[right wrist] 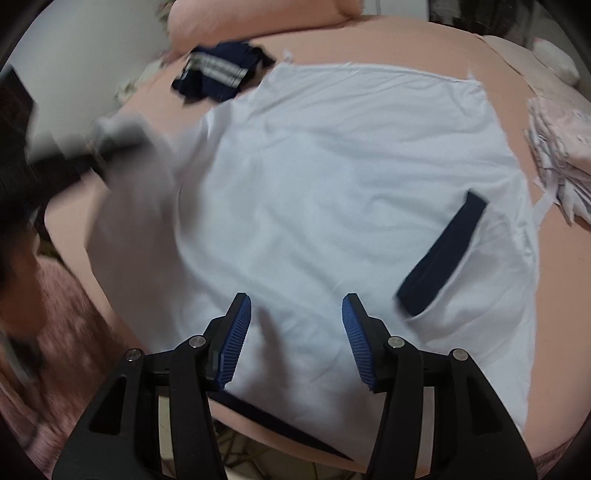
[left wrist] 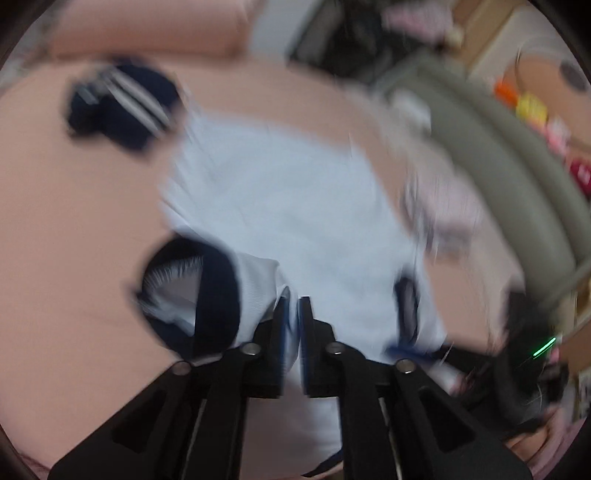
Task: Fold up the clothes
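Note:
A white shirt (right wrist: 332, 177) with navy sleeve cuffs (right wrist: 443, 254) lies spread on a pink bed (right wrist: 561, 258). My right gripper (right wrist: 296, 332) is open and empty, hovering over the shirt's near hem. My left gripper (left wrist: 294, 306) is shut on a fold of the white shirt (left wrist: 280, 206) next to a navy-trimmed sleeve (left wrist: 218, 291) and lifts it; it shows as a blur at the left of the right wrist view (right wrist: 122, 136).
A folded navy garment with white stripes (right wrist: 221, 77) lies at the far side of the bed (left wrist: 74, 206), also in the left wrist view (left wrist: 122, 103). A stack of pale folded clothes (right wrist: 557, 147) sits at the right. A pink pillow (right wrist: 258, 18) is at the back.

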A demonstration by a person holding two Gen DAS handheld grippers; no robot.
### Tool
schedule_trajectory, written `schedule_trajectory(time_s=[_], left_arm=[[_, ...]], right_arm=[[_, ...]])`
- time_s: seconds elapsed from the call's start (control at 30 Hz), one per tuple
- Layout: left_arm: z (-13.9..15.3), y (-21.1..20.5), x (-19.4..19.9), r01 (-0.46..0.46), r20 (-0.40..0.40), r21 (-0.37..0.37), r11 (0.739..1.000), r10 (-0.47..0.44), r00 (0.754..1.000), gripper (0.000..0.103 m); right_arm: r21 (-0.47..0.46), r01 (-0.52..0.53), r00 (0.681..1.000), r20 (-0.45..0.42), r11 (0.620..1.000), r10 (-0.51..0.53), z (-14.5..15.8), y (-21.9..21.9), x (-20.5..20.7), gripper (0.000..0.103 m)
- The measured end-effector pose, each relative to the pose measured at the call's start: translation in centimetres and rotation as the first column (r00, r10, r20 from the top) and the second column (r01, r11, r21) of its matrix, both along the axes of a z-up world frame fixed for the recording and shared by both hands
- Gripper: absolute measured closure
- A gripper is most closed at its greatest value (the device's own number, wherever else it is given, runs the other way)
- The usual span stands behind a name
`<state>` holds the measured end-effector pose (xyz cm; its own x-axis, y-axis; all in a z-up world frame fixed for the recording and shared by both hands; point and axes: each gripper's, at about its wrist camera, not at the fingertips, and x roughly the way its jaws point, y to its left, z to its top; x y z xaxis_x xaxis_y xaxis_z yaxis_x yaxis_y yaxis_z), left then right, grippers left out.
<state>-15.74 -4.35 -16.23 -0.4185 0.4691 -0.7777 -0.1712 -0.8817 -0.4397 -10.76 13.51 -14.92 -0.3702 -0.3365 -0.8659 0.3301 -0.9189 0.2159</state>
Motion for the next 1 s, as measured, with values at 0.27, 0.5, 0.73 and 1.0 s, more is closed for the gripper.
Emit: schedule_trajectory(time_s=[0.27,0.5,0.73,1.0], left_arm=[[1.4,-5.4,2.7,-0.023,-0.082,0.250,0.968,0.045,0.996,0.036],[0.3,-12.7,3.8,-0.252,-0.030,0.398,0.882,0.287,0.957,0.039],[-0.9,-13.1,1.9,-0.278,0.005,0.456,0.846,0.309,0.951,0.039],[-1.5,-15.5,1.6,-0.392,0.049,0.437,0.810,0.414,0.909,0.041]], right_arm=[[-0.004,-0.018,0.999,-0.051,1.000,0.018,2.0,-1.2,-1.8,0.050],[-0.034,-0.232,0.968,-0.107,0.972,0.227,3.4,-8.3,-1.7,0.050],[0.009,-0.342,0.935,-0.101,0.940,0.341,1.9,-15.4,-1.2,0.050],[0.122,-0.138,0.989,-0.026,0.983,0.142,-1.2,-13.3,-3.0,0.052]])
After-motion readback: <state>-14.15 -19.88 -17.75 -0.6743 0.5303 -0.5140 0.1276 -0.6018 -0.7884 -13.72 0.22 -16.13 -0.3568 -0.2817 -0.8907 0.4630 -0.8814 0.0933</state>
